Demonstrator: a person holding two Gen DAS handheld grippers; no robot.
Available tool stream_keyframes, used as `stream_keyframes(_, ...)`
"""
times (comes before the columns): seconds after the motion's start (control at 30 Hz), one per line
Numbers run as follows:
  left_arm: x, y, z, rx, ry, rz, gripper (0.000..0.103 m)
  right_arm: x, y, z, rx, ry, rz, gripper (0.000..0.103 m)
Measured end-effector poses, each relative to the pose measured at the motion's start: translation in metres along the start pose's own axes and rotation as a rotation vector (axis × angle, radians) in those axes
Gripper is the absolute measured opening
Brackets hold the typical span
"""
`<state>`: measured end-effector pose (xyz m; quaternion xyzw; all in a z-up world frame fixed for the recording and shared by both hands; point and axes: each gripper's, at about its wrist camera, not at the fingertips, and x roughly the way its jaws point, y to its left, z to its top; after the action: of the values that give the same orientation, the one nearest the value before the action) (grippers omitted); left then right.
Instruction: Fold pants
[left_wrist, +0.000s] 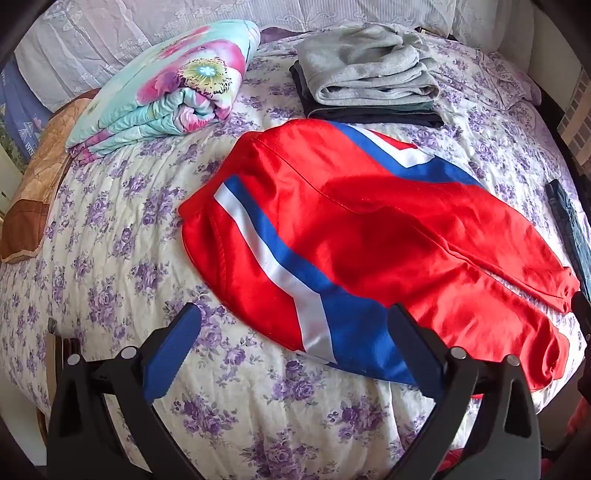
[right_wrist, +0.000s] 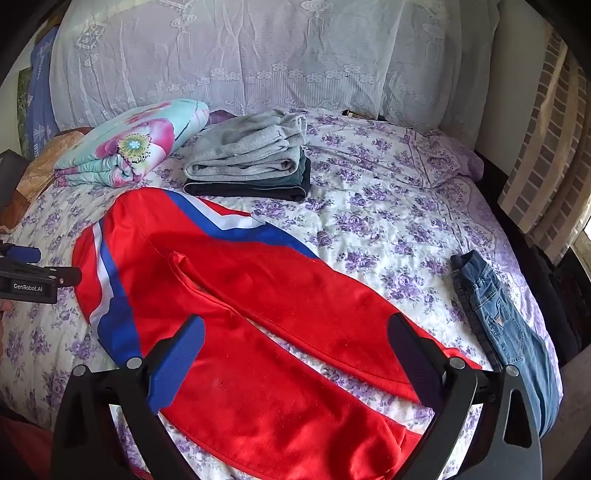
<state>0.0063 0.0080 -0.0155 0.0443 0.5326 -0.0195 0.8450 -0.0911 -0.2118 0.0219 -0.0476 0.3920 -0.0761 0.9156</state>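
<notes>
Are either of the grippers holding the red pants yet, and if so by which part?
Nothing is held. The left gripper and the right gripper both hang wide open above the red pants, which lie spread flat on the bed.

The red track pants with blue and white stripes (right_wrist: 258, 295) look like smooth, faintly shiny synthetic cloth. Under them lies a quilted, matt cotton bedspread printed with purple flowers (right_wrist: 388, 206). The folded grey sweatpants (right_wrist: 247, 155) look soft and fleecy; the small blue jeans (right_wrist: 506, 325) are coarse denim.
</notes>
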Motion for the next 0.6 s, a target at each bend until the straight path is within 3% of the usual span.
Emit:
stream_keyframes(0.27,0.004,-0.005,0.002,0.015,0.009,-0.005,0.098,0.006,0.002,0.000,-0.009,0.022,-0.008,0.099)
stream_keyframes(0.6,0.008,-0.006,0.006,0.021,0.023,-0.001,0.098,0.013,0.002,0.003,0.006,-0.012,0.012,0.099)
